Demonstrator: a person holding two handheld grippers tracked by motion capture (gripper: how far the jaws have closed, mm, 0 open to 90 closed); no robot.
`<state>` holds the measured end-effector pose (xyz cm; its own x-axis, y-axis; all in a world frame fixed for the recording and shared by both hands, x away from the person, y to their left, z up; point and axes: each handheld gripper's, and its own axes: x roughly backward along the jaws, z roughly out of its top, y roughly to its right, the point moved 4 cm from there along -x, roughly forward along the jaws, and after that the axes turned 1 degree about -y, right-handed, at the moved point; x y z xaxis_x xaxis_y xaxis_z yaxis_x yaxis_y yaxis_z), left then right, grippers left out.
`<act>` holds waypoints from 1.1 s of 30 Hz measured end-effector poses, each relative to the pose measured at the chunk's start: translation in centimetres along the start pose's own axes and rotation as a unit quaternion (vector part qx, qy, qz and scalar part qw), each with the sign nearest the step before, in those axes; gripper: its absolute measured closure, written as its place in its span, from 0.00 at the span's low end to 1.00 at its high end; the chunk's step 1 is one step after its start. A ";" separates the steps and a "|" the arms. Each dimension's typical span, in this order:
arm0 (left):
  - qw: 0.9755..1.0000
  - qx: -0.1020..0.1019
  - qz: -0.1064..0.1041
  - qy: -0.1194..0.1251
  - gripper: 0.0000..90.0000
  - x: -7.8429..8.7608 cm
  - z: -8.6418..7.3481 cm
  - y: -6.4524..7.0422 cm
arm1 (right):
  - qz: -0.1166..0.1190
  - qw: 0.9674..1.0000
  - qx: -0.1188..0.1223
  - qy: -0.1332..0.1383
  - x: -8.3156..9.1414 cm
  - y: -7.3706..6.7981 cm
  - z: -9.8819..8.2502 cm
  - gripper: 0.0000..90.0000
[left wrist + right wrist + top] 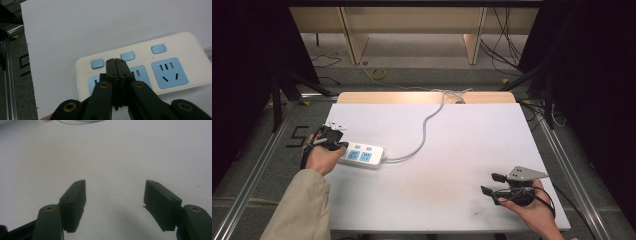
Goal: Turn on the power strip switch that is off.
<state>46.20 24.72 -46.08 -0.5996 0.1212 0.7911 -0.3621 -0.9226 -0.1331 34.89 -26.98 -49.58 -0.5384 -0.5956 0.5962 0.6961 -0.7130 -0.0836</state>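
Pressing looks like the step: my left tool (117,65), jaws closed together and holding nothing, hovers over the power strip (362,155) at the table's (452,150) left, tips between two blue switch buttons (127,56). Best to shift onto one button, push straight down, keep the strip from sliding. Its cord (424,135) runs back. My right tool (113,195) rests wide open, empty, near the right front edge.
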 end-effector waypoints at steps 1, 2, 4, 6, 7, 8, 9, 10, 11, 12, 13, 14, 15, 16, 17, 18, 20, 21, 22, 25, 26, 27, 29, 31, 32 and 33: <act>1.000 0.000 0.001 -0.001 1.00 -0.1 0.0 -0.1 | 0.000 1.000 0.000 0.000 0.0 0.0 0.0 0.39; 1.000 0.000 0.002 -0.002 1.00 -0.2 0.1 -0.1 | 0.000 1.000 0.000 0.000 0.0 0.0 0.0 0.39; 1.000 0.001 0.004 -0.003 1.00 -0.3 0.2 -0.3 | 0.000 1.000 0.000 0.000 0.0 0.0 0.0 0.39; 1.000 0.000 0.005 -0.004 1.00 -0.5 0.3 -0.4 | 0.000 1.000 0.000 0.002 0.0 0.0 0.0 0.39; 1.000 0.002 0.006 -0.005 1.00 -0.5 0.3 -0.5 | 0.000 1.000 -0.001 0.001 0.1 0.0 0.0 0.39; 1.000 0.003 0.006 -0.006 1.00 -0.6 0.3 -0.6 | 0.000 1.000 0.001 0.002 0.1 0.0 0.0 0.39; 1.000 0.002 0.006 -0.007 1.00 -0.7 0.3 -0.6 | 0.000 1.000 -0.001 0.001 0.1 0.0 0.0 0.39; 1.000 0.002 0.007 -0.008 1.00 -0.8 0.3 -0.7 | -0.001 1.000 -0.001 0.002 0.1 0.0 0.0 0.39; 1.000 0.000 0.007 -0.010 1.00 -0.9 0.3 -0.8 | -0.001 1.000 -0.001 0.002 0.1 0.0 0.0 0.39; 1.000 0.001 0.008 -0.009 1.00 -1.0 0.3 -0.8 | -0.001 1.000 0.000 0.002 0.1 0.0 0.0 0.39; 1.000 0.001 0.008 -0.009 1.00 -1.1 0.3 -0.9 | 0.000 1.000 0.000 0.001 0.1 0.0 -0.1 0.39; 1.000 -0.001 0.008 -0.012 1.00 -1.1 0.3 -1.0 | 0.000 1.000 0.000 0.001 0.0 0.0 -0.1 0.39; 1.000 -0.001 0.009 -0.012 1.00 -1.2 0.3 -1.0 | 0.001 1.000 0.001 -0.001 0.1 0.0 -0.1 0.39; 1.000 -0.001 0.010 -0.013 1.00 -1.3 0.4 -1.1 | 0.000 1.000 0.001 -0.001 0.1 0.0 -0.1 0.39; 1.000 -0.002 0.010 -0.014 1.00 -1.3 0.4 -1.1 | 0.000 1.000 0.000 0.000 0.1 0.0 -0.1 0.39; 1.000 -0.003 0.010 -0.013 1.00 -1.3 0.5 -1.1 | 0.000 1.000 0.000 0.001 0.1 0.0 0.0 0.39; 1.000 -0.005 0.011 -0.012 1.00 -1.3 0.7 -1.2 | 0.000 1.000 0.000 0.002 0.1 0.0 0.0 0.39; 1.000 -0.007 0.012 -0.012 1.00 -1.3 0.8 -1.2 | 0.001 1.000 0.000 0.002 0.0 0.0 0.0 0.39; 1.000 -0.010 0.012 -0.012 1.00 -1.3 0.9 -1.2 | 0.001 1.000 0.000 0.002 0.0 0.0 0.0 0.39; 1.000 -0.013 0.013 -0.011 1.00 -1.3 1.1 -1.2 | 0.001 1.000 0.001 0.001 0.0 0.0 0.0 0.39; 1.000 -0.014 0.013 -0.012 1.00 -1.4 1.2 -1.3 | 0.001 1.000 0.000 0.001 0.0 0.0 0.0 0.39; 1.000 -0.015 0.013 -0.014 1.00 -1.4 1.2 -1.3 | 0.001 1.000 0.001 0.002 0.0 0.0 0.0 0.39; 1.000 -0.016 0.014 -0.016 1.00 -1.6 1.3 -1.3 | 0.001 1.000 0.000 0.002 0.1 0.0 0.0 0.39; 1.000 -0.016 0.014 -0.016 1.00 -1.7 1.4 -1.4 | 0.000 1.000 0.000 0.002 0.1 0.0 0.0 0.39; 1.000 -0.015 0.014 -0.016 1.00 -1.7 1.4 -1.4 | 0.001 1.000 0.000 0.002 0.1 0.0 0.0 0.39; 1.000 -0.014 0.014 -0.015 1.00 -1.8 1.5 -1.5 | 0.001 1.000 0.000 0.002 0.0 0.0 0.0 0.39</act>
<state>48.85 25.33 -46.40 -0.5877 0.0840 0.8047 -0.3662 -0.9145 -0.1720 34.84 -26.99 -49.55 -0.5387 -0.5984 0.5930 0.6977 -0.7114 -0.0841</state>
